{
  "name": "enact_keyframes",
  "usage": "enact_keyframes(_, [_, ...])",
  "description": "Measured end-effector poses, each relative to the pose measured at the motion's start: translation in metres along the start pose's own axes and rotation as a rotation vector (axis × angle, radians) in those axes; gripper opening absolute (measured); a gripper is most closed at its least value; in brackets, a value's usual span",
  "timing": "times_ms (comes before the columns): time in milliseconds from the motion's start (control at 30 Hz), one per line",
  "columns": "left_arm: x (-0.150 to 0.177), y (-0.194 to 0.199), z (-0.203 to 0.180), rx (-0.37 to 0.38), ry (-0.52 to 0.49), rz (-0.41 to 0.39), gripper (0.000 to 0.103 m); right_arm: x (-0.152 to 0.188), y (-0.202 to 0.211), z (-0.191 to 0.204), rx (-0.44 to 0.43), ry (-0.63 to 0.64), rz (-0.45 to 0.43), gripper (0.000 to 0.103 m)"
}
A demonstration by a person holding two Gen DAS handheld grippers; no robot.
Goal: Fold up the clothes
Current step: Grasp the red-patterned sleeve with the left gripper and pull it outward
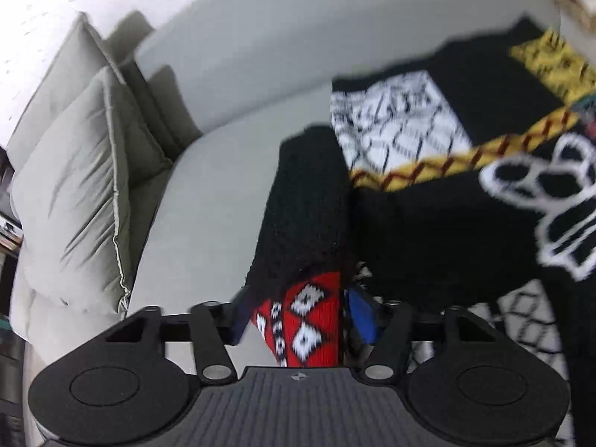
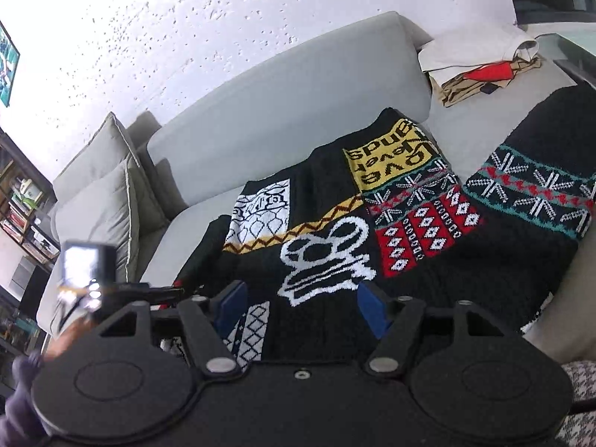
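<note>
A black patchwork-knit sweater (image 2: 335, 231) is spread on the seat of a grey sofa (image 2: 283, 85), front panel upward, so that its body lies flat and broad for folding; one patterned sleeve (image 2: 536, 186) is laid out to the right-hand side of the right wrist view, apart from the body. The left gripper (image 1: 298, 316) is seen pinching a fold of the sweater: a strip of black knit ending in a red, diamond-patterned patch is caught between its blue-padded fingers (image 1: 359, 313) and drawn up from the seat, presumably so that this edge or sleeve can be carried across the body. The strip appears lifted and slightly taut, while the rest of the garment remains resting on the cushion. The left gripper is held low and near the front edge of the seat, pointed toward the backrest. The right gripper (image 2: 301, 309) is held spread, its fingers standing on either side of the lower front of the sweater with nothing clamped between them; whether the pads touch the knit cannot be told. It is angled forward and downward over the hem. Two grey cushions (image 2: 104, 201) are stacked at the sofa's left end, and a pile of folded clothes (image 2: 480, 63) is set at the far right, well apart from the sweater.
</note>
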State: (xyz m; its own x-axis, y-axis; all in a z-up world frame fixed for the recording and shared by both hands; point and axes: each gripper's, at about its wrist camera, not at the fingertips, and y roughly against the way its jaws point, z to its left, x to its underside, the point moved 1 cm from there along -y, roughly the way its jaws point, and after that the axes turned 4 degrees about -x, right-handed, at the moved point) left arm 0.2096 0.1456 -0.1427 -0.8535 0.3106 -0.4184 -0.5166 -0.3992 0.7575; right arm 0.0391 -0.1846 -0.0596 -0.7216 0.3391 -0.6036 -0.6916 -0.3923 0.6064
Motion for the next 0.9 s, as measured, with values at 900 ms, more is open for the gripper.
enact_keyframes(900, [0.226, 0.029, 0.125, 0.317, 1.119, -0.037, 0.044, 0.016, 0.013, 0.031, -0.048, 0.015, 0.038, 0.068])
